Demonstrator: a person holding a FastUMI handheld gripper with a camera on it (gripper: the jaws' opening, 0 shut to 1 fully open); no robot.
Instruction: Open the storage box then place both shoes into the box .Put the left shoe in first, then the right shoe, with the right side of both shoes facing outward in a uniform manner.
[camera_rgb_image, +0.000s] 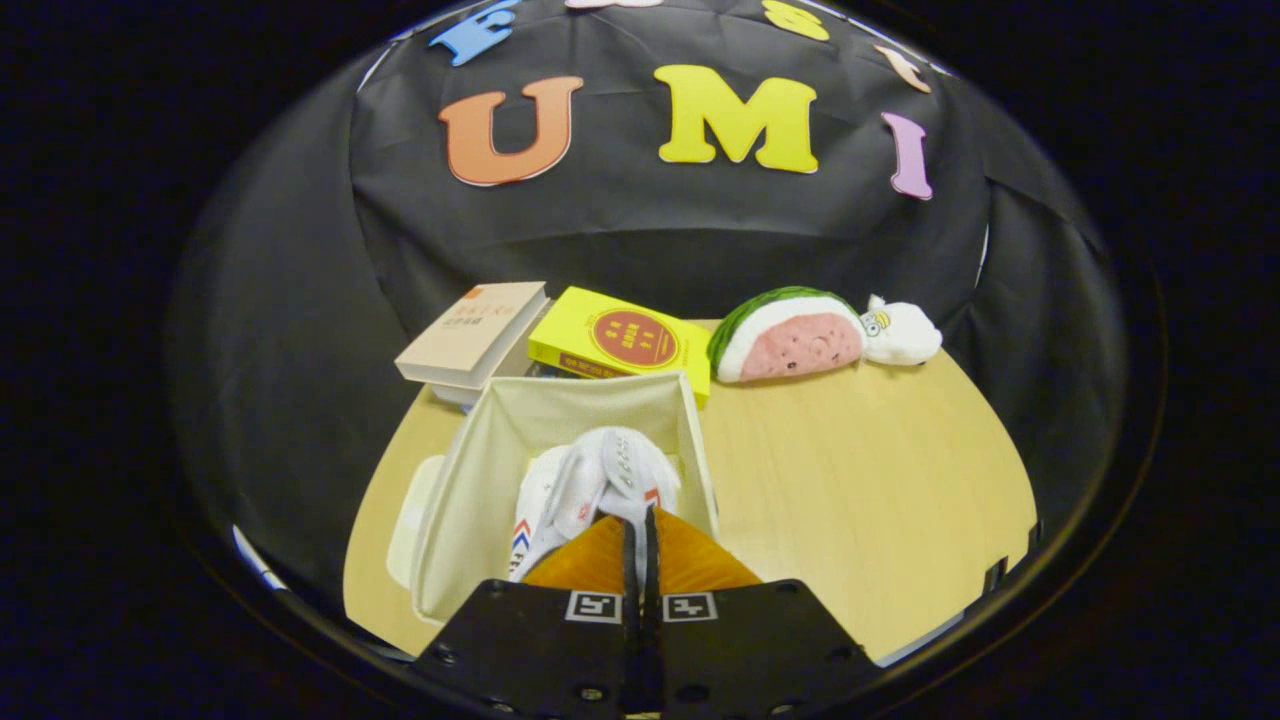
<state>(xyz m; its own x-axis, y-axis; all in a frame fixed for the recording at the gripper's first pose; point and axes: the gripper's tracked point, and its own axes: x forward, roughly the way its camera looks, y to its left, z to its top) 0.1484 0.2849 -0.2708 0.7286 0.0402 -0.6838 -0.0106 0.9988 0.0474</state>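
1. Landmark: the storage box (470, 480), an open, soft-sided fabric box in pale cream with a squared mouth, stands on the table (860, 470), which looks like smooth light wood-grain laminate.
2. Left of the box, touching its outer wall, a flat pale shape (405, 525) lies on the table; it may be the box's lid, though I cannot tell for sure.
3. Behind the box's left corner rests a beige book (475, 330) with a matte cover.
4. Inside the box, white shoes (600, 480) lie close together, with padded uppers, rows of lace eyelets and small red-and-blue marks. I judge 2 shoes are there, but the overlap makes the count uncertain.
5. The tool (640, 525) sits at the box's near edge, its fingers brought together with barely a slit between them, tips at or just over the shoes. Whether they pinch any shoe fabric I cannot tell.
6. Step in hand, as I judge it: the box is open and loaded, so this is the end of the placing. The next move calls for checking that the right side of both shoes faces outward, then backing the tool off without dragging a shoe.
7. Behind the box's right corner lies a glossy yellow book (620, 345).
8. Further right of the box sit a watermelon-slice plush (790, 340) and a small white plush (900, 335), both soft and fuzzy.
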